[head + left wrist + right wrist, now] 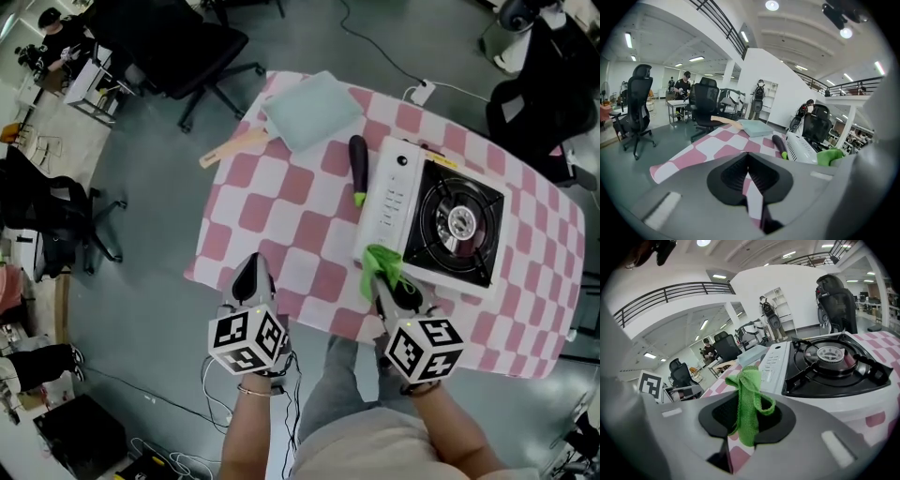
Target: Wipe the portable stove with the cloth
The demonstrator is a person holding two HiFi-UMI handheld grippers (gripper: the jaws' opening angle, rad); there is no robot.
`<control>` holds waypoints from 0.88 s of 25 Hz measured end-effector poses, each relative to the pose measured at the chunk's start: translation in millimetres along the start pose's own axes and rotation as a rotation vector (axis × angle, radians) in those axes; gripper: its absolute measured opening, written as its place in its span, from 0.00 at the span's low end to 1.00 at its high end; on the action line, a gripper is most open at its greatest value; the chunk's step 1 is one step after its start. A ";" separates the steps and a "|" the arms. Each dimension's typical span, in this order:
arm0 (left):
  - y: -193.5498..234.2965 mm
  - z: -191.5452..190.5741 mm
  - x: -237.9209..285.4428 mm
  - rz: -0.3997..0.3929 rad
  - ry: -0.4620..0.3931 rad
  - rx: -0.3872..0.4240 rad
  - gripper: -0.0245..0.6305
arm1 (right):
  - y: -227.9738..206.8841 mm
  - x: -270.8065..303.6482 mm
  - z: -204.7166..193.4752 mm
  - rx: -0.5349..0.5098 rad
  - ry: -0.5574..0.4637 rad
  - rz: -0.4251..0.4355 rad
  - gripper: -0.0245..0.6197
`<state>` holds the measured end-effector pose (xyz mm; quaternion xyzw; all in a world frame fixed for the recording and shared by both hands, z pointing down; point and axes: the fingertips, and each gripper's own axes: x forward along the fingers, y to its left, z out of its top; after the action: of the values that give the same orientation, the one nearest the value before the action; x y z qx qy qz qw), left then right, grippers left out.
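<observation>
A white portable stove (441,220) with a black burner top stands on the right half of the pink-checked table (281,216). My right gripper (386,281) is shut on a green cloth (381,264) at the stove's near left corner. In the right gripper view the cloth (749,399) stands bunched between the jaws, with the stove (825,364) just ahead and to the right. My left gripper (251,281) hovers over the table's near edge, jaws shut with nothing in them; the same left gripper (749,176) shows its jaws closed together in its own view.
A dark purple eggplant (358,167) lies left of the stove. A pale blue board (311,111) and a wooden spatula (230,147) lie at the table's far end. Office chairs (187,47) stand beyond on the floor.
</observation>
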<state>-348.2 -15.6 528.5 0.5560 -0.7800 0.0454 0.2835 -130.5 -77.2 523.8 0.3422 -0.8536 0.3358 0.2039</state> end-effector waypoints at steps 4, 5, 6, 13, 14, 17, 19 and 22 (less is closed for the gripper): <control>0.6 -5.9 1.2 0.000 0.017 -0.006 0.04 | 4.0 7.5 -5.5 0.015 0.014 0.009 0.18; 0.5 -6.9 1.5 -0.002 0.019 -0.005 0.04 | 4.6 9.4 -6.2 0.021 0.017 0.011 0.18; 0.2 -7.7 1.7 -0.004 0.022 -0.005 0.04 | 4.8 11.3 -6.8 0.031 0.019 0.013 0.18; -6.6 -7.6 4.2 -0.019 0.030 0.000 0.04 | 2.4 15.0 -7.8 0.078 0.029 0.006 0.18; -7.8 -7.0 5.1 -0.021 0.029 0.000 0.04 | 2.1 15.0 -7.9 0.082 0.029 0.005 0.18; -11.4 -4.7 7.3 -0.027 0.024 0.000 0.04 | 0.9 14.7 -8.9 0.094 0.031 0.005 0.18; -13.8 -3.2 8.0 -0.032 0.022 0.002 0.04 | -0.6 13.6 -10.0 0.104 0.034 0.003 0.18; -15.6 -1.9 7.7 -0.036 0.020 0.006 0.04 | -3.8 11.9 -11.6 0.129 0.035 0.001 0.18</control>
<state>-335.2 -27.2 530.1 0.5705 -0.7667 0.0480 0.2905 -134.6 -76.3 540.3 0.3483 -0.8267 0.3959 0.1961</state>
